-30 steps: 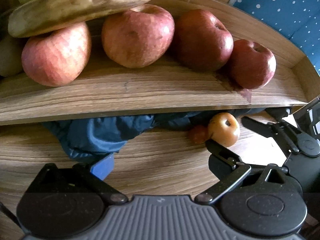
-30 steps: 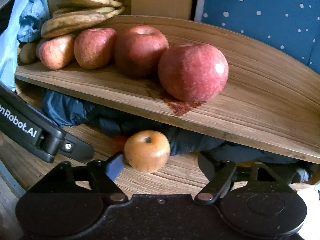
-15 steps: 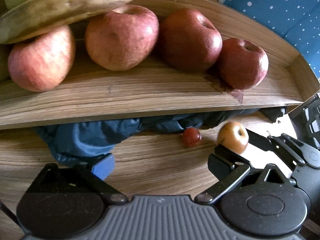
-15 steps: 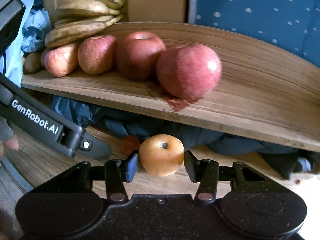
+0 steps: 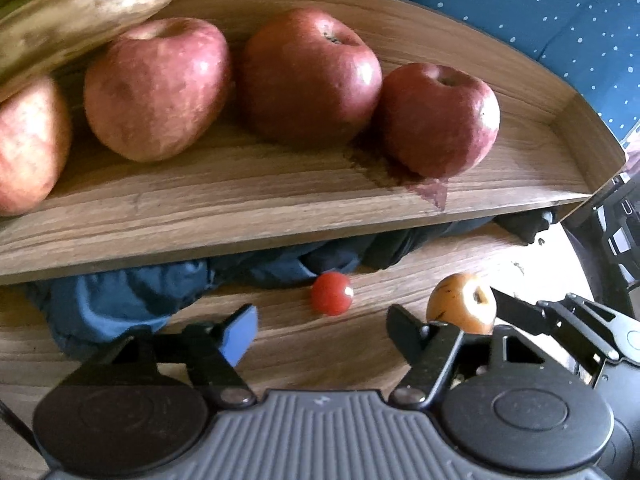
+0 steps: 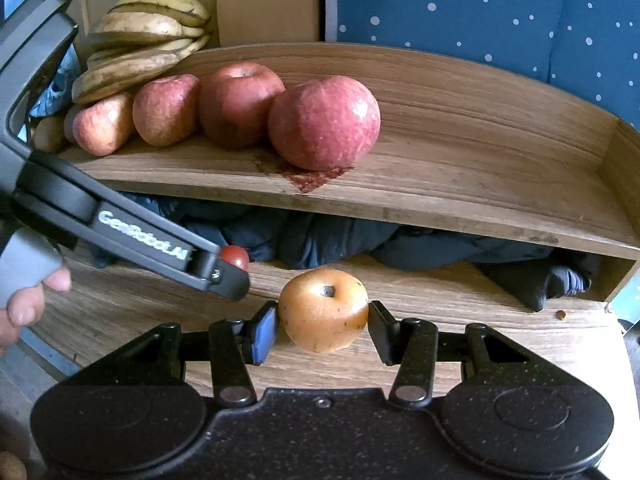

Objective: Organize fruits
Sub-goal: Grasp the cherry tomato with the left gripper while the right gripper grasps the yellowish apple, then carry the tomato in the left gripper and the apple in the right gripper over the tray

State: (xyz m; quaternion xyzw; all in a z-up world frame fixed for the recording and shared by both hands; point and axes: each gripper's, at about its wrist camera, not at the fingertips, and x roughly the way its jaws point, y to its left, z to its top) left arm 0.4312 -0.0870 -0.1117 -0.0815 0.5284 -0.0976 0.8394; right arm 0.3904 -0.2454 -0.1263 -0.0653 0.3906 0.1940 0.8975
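Note:
My right gripper [image 6: 322, 330] is shut on a small orange-brown fruit [image 6: 323, 310] and holds it just above the wooden table; the fruit also shows in the left wrist view [image 5: 462, 308]. My left gripper [image 5: 322, 326] is open and empty, with a small red tomato [image 5: 332, 293] lying on the table just ahead of its fingers. The tomato peeks out behind the left gripper in the right wrist view [image 6: 236, 257]. Several red apples [image 6: 324, 122] sit in a row on the raised wooden tray [image 6: 460, 184], beside a bunch of bananas [image 6: 148, 44].
Dark blue cloth [image 5: 120, 300] is bunched under the tray [image 5: 248, 196]. A blue dotted fabric [image 6: 500, 12] hangs behind the tray. The left gripper's body [image 6: 120, 228] crosses the left side of the right wrist view, close to the held fruit.
My right gripper closed on the orange-brown fruit and lifted it back from the cloth. My left gripper moved closer to the tomato, which now lies in plain view.

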